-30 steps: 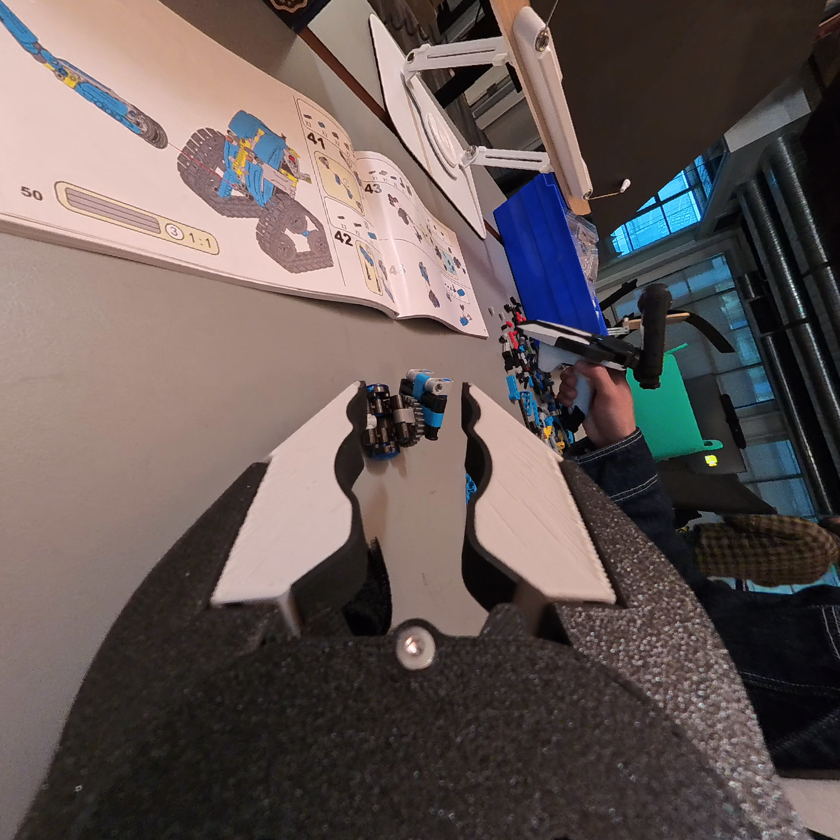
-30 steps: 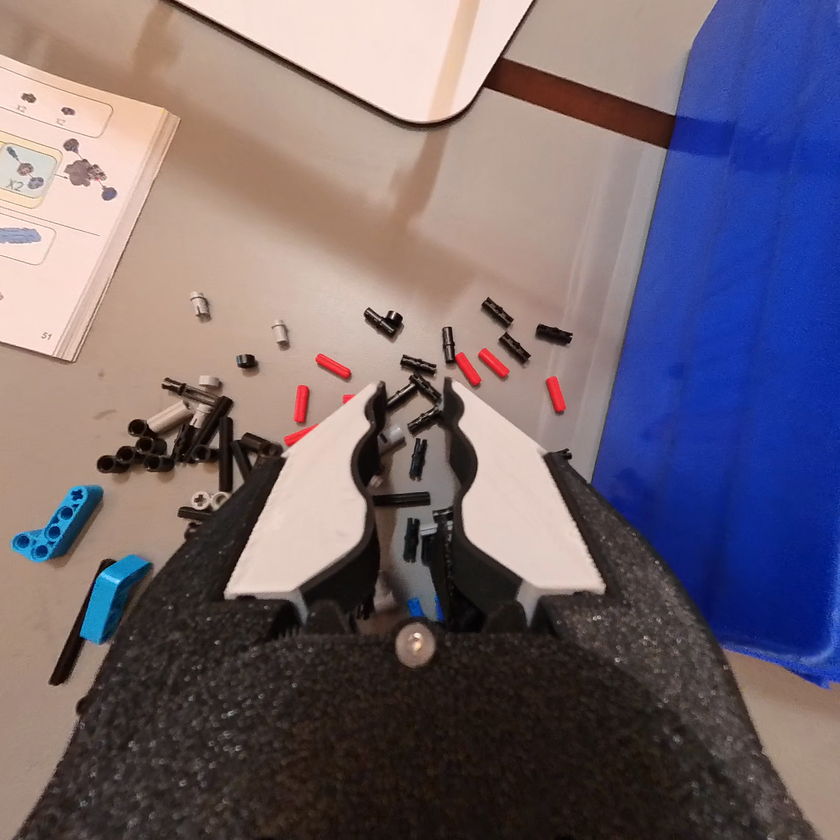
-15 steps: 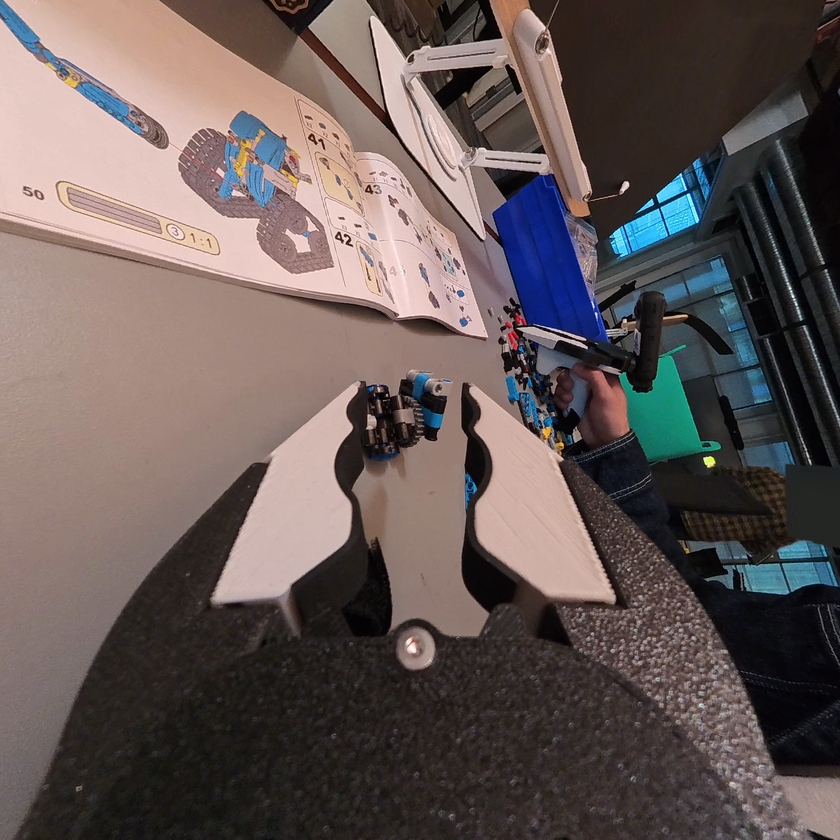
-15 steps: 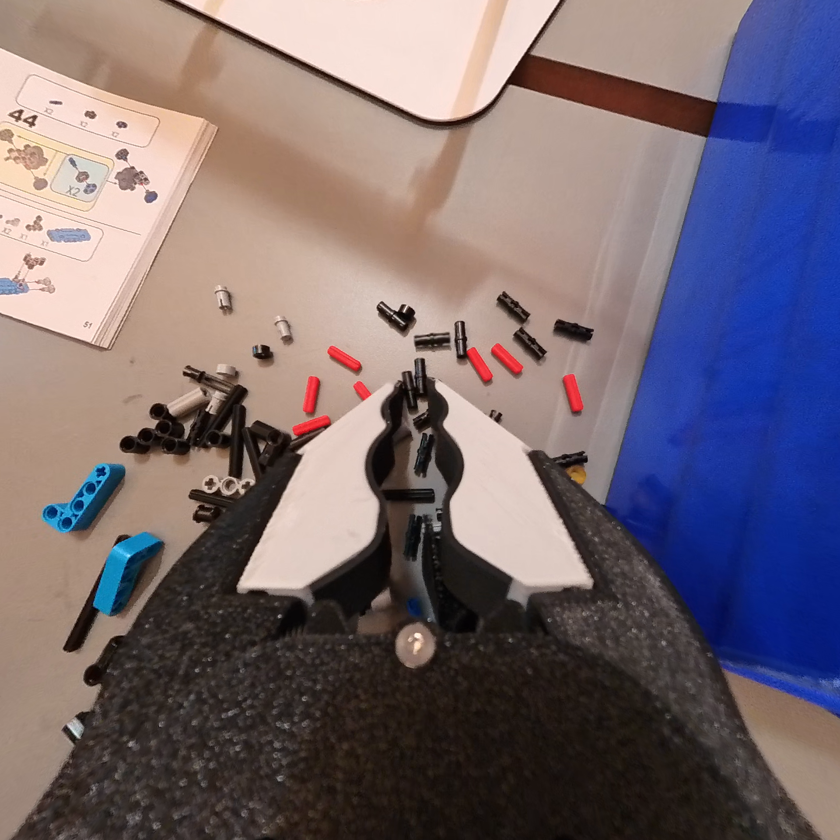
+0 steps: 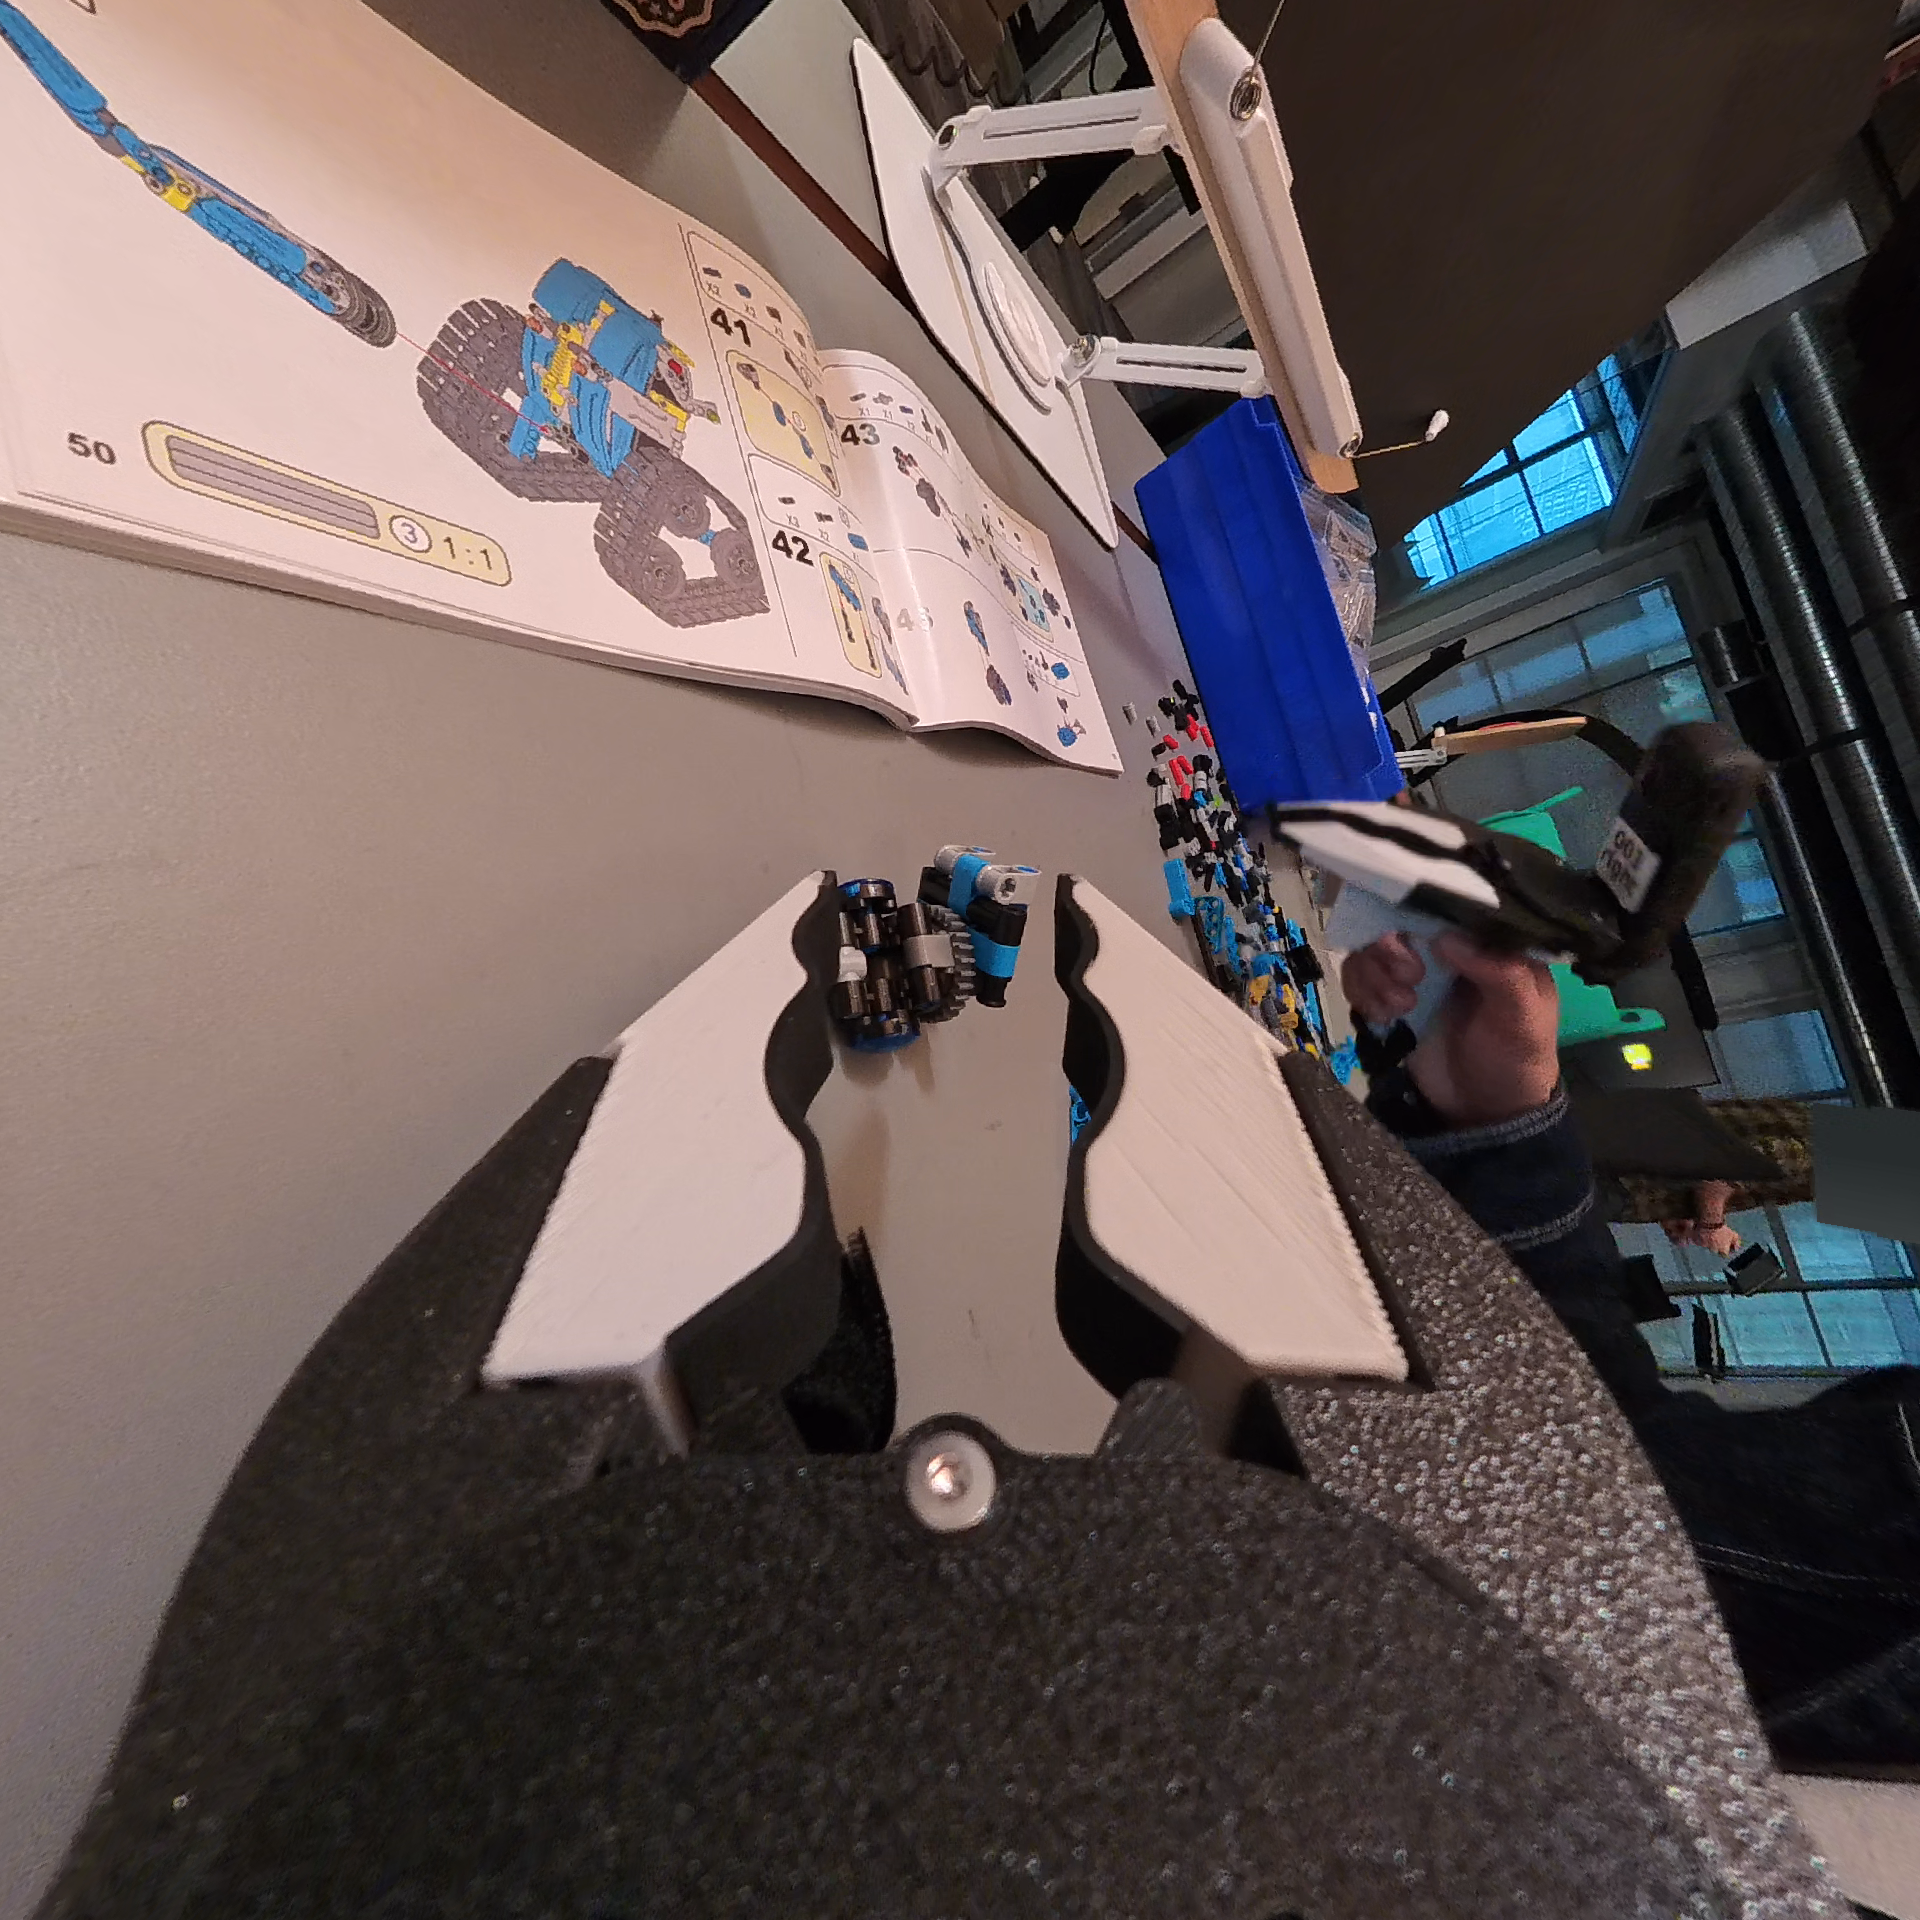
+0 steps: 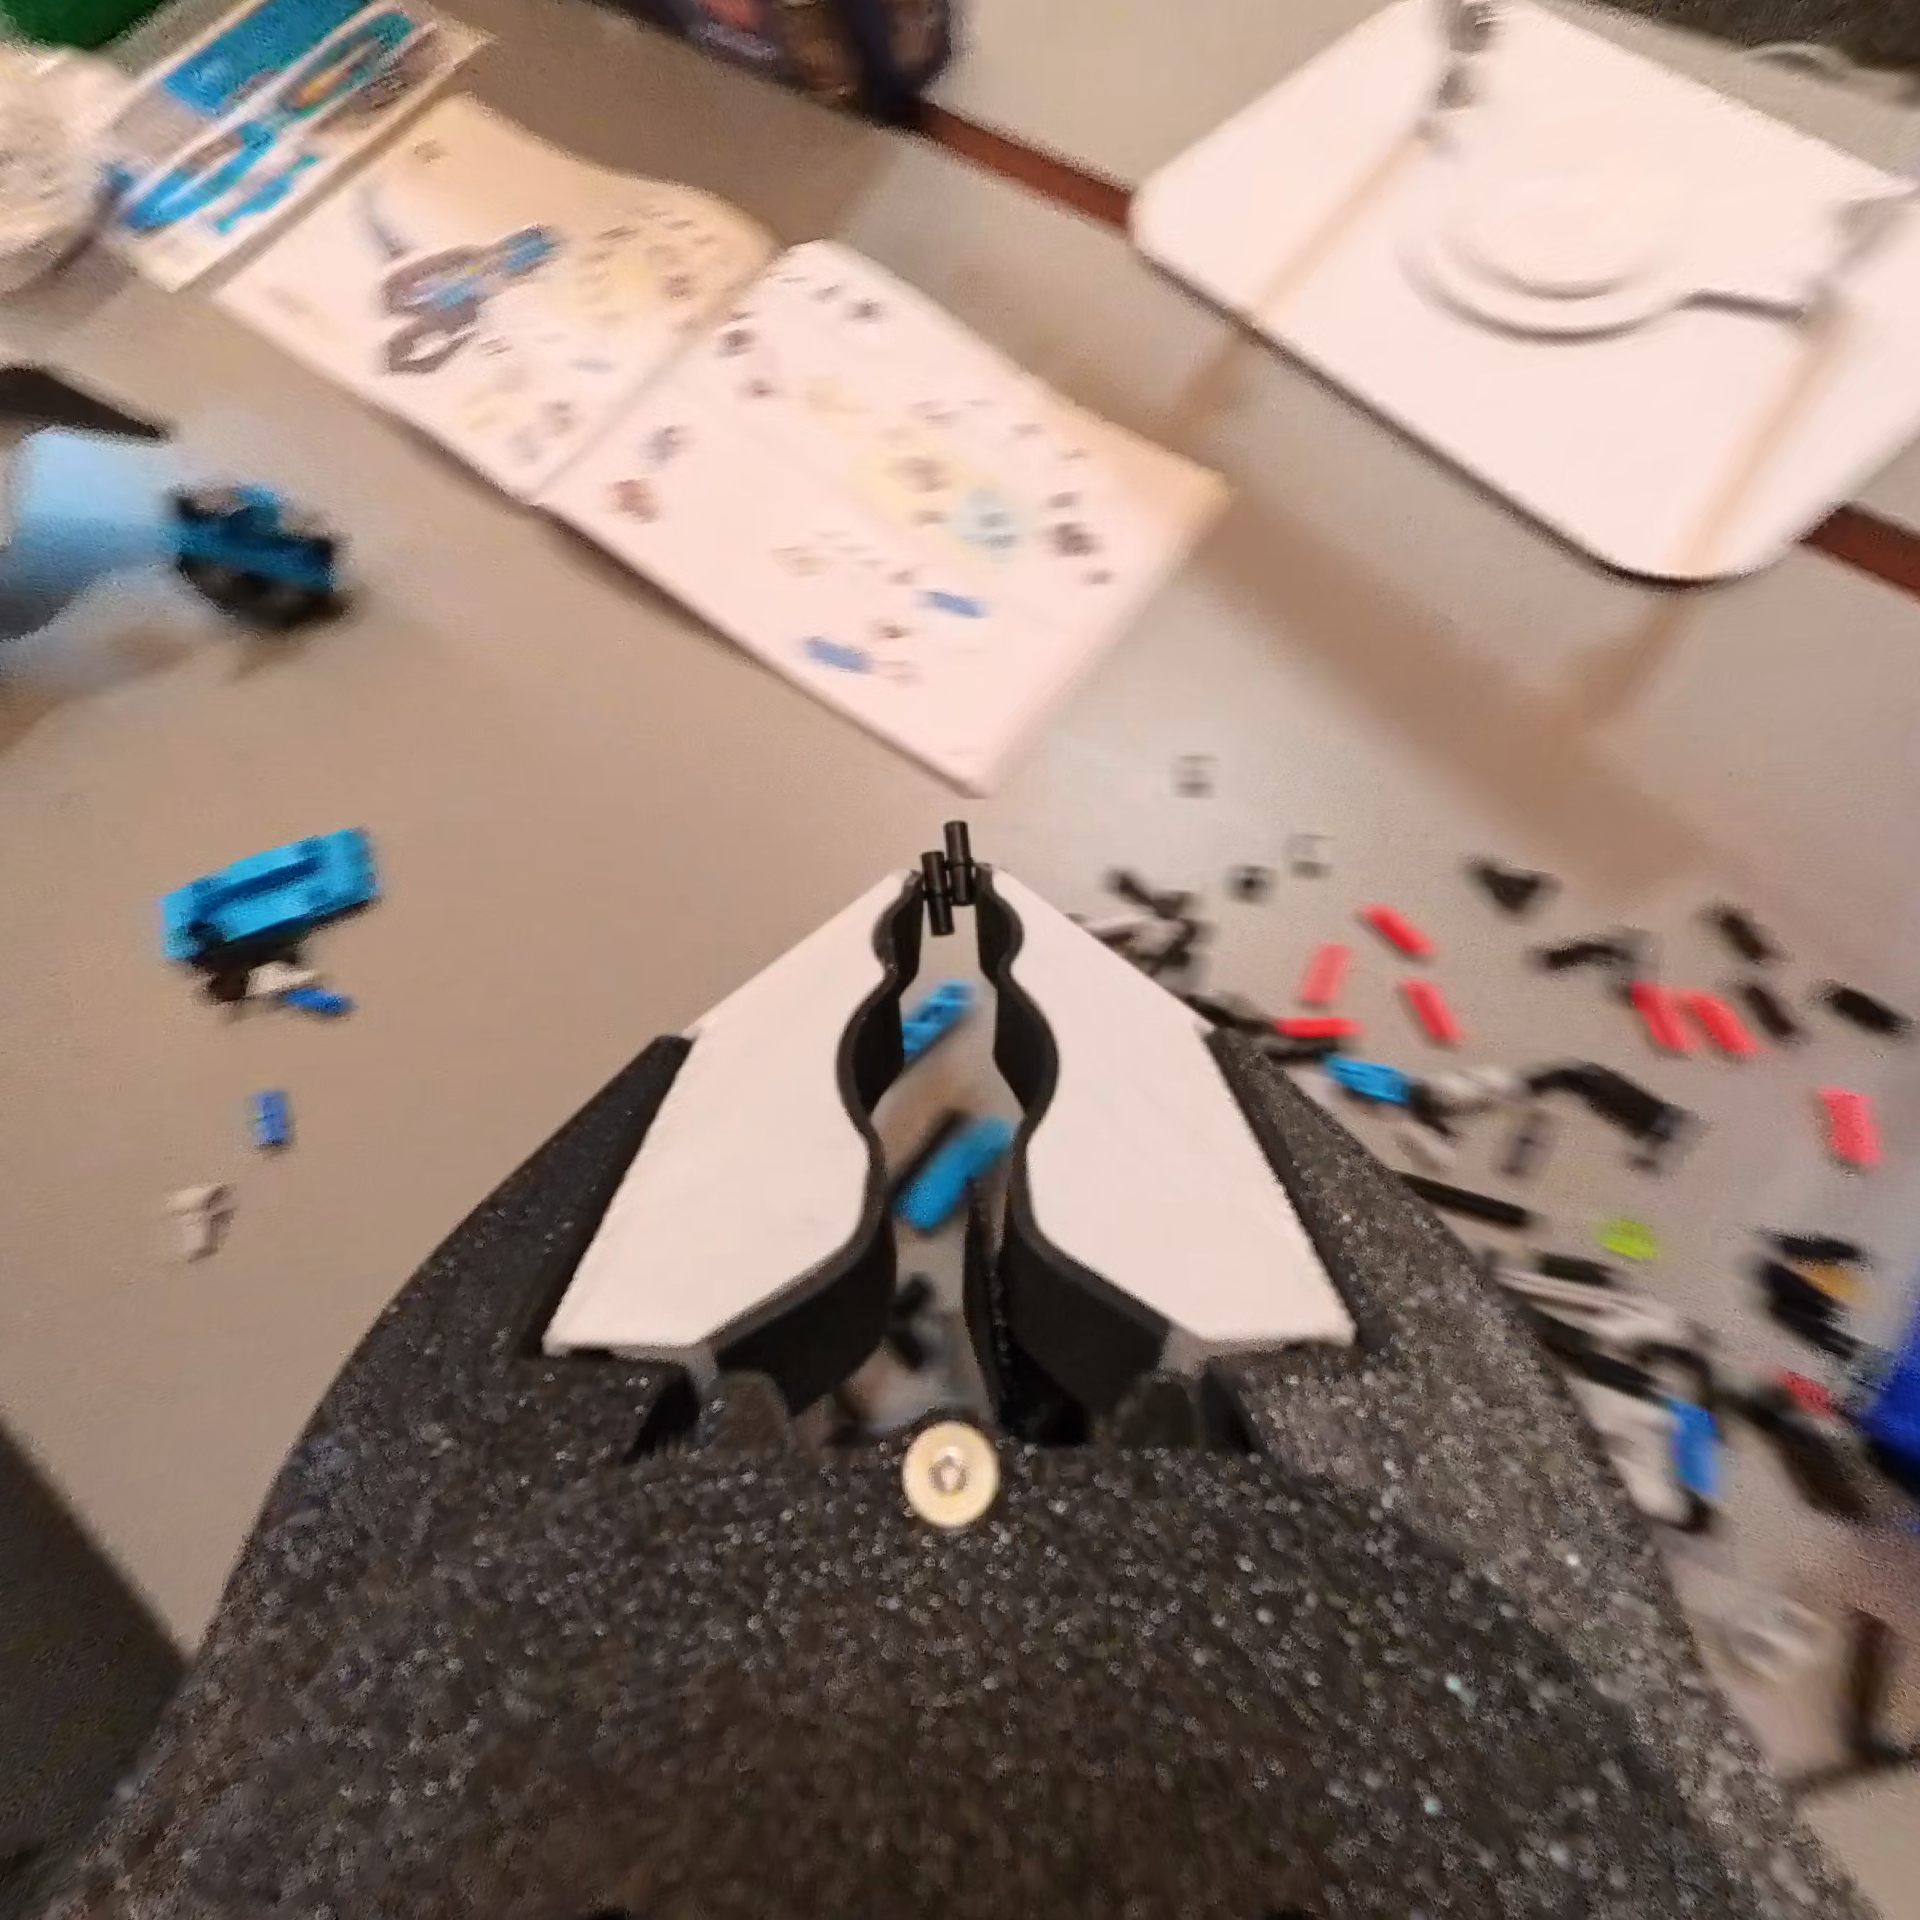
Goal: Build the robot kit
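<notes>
Black connector pins point(image 6: 948, 878), two small ones side by side, are pinched between the tips of the right gripper point(image 6: 951, 894), raised above scattered parts point(image 6: 1538, 1039). Left gripper point(image 5: 940, 894) is held open around a small blue-and-black assembly point(image 5: 925, 951) on the grey table point(image 5: 312, 935).

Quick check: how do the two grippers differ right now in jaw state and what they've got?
The left gripper stands open, jaws wide apart; the right gripper is shut on small black pins at its tips. The left holds nothing, with a small blue-and-black assembly lying on the grey table between its fingertips; the right is raised off the table. Both share white fingers with black pads.
</notes>
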A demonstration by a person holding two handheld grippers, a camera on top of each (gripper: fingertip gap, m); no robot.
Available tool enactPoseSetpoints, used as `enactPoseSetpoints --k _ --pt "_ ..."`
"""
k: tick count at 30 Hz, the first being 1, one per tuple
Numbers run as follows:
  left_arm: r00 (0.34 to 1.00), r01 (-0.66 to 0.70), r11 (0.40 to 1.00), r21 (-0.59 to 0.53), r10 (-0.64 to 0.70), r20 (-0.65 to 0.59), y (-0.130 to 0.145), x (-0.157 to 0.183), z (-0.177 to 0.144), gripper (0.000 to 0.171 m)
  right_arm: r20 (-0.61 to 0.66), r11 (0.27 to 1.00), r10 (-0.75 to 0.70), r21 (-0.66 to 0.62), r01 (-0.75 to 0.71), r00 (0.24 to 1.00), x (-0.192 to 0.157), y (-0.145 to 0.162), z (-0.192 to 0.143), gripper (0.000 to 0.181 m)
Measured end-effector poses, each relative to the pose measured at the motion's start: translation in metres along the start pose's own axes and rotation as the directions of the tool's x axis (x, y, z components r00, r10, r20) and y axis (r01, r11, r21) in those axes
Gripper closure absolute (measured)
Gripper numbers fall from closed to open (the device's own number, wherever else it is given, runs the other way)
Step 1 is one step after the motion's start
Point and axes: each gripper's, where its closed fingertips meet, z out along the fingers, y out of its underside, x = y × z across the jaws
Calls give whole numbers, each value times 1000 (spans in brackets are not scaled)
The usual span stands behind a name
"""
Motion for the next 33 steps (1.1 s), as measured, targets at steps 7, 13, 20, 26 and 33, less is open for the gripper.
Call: enactPoseSetpoints --k 7,13,20,26,33 --pt "1000 -2 1000 -3 2 -4 2 1 0 130 278 992 -68 -83 94 958 -125 39 35 172" --pt "1000 2 1000 -21 -2 -30 7 7 3 130 274 981 -120 -117 157 954 -133 53 45 172" --pt "1000 -9 1000 2 9 -3 2 3 -2 131 228 997 -76 0 78 971 -107 9 24 166" --pt "995 -82 997 -1 82 48 -1 1 -2 130 15 968 166 189 -166 986 -43 -15 37 158" --pt "985 -149 988 -25 151 79 1 1 1 130 -61 978 175 130 -166 983 -18 -1 48 153"
